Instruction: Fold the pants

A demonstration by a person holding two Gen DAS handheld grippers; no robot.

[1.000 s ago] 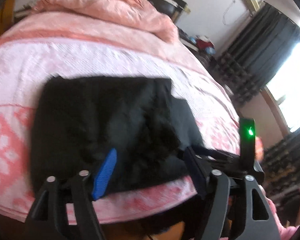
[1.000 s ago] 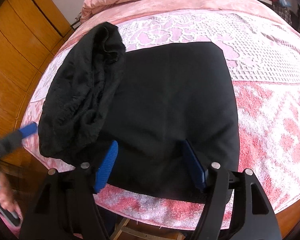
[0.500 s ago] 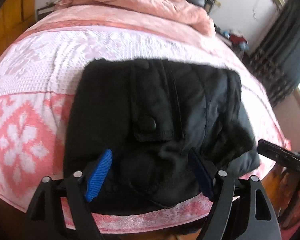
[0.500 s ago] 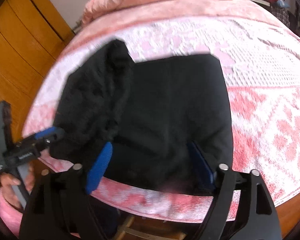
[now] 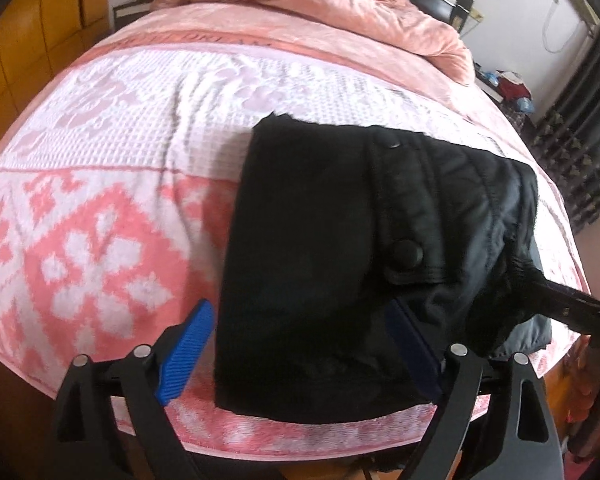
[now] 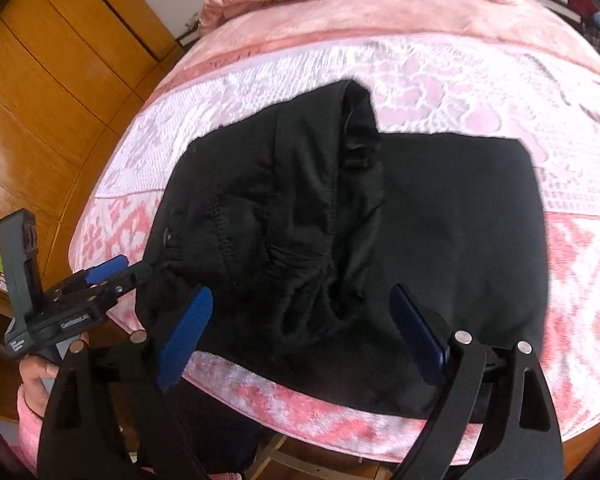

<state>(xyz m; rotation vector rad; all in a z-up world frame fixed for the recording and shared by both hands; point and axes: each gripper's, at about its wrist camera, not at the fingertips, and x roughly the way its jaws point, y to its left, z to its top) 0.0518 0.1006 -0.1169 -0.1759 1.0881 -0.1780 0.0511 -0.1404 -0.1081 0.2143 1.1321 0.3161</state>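
Lying folded on the pink bedspread [image 5: 100, 168], the black pants [image 5: 320, 240] sat between both spread-jawed grippers, left gripper [image 5: 300, 344] and right gripper [image 6: 300, 328], at six o'clock.

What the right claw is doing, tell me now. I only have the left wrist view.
Observer: The right claw is open and holds nothing. Its pads are spread over the near edge of the black pants.
Operator: Describe the left claw as seen from the right wrist.
Observer: The left claw is at the left edge of the pants, tips against the bunched fabric. I cannot tell whether it is actually touching.
Operator: Report what is holding it.
Observer: A hand in a pink sleeve grips its handle, below the edge of the bed.
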